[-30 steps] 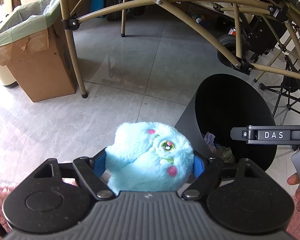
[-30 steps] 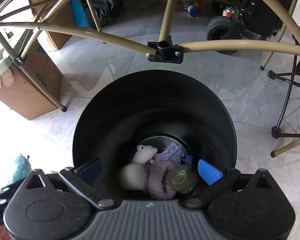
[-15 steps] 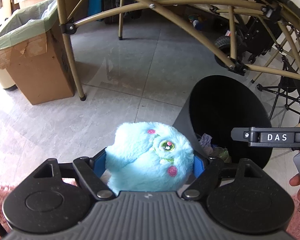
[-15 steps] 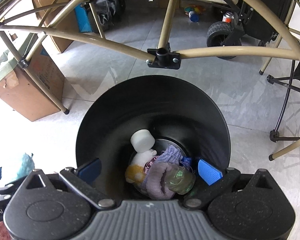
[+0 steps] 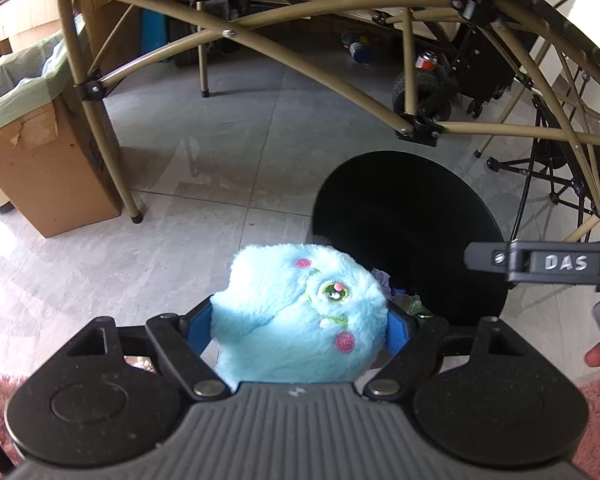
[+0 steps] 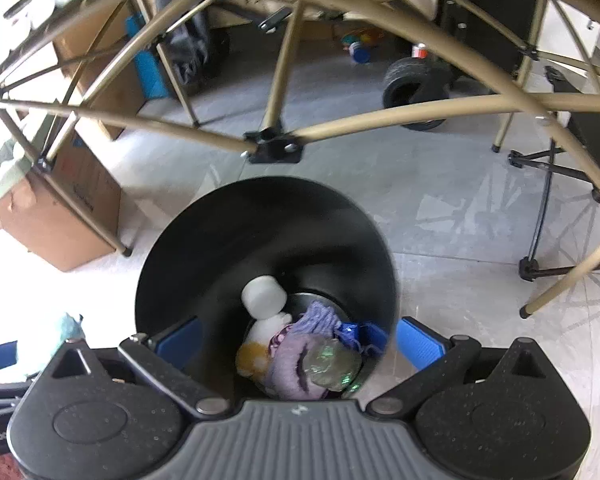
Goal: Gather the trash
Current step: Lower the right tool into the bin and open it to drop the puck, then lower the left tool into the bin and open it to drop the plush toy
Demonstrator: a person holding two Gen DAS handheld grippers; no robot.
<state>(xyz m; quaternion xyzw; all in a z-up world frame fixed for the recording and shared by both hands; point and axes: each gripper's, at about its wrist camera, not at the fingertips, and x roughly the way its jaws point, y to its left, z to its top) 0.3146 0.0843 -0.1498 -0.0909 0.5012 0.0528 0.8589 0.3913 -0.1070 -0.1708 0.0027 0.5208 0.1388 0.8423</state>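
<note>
Our left claw (image 5: 302,326) is clenched on the blue plush toy (image 5: 300,316), just beside the black bin (image 5: 404,216); our right claw (image 6: 296,342) hangs released, empty, over that bin.

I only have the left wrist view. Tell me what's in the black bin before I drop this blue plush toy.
Observer: The right wrist view shows a white plush piece leaning on the black bin's inner wall.
Operator: Report the right gripper; I only see its side.
Observer: The right gripper is open and empty, held over the bin.
Operator: Name the rest in there.
Observer: A yellow soft piece lies beside a purple knitted item.
</note>
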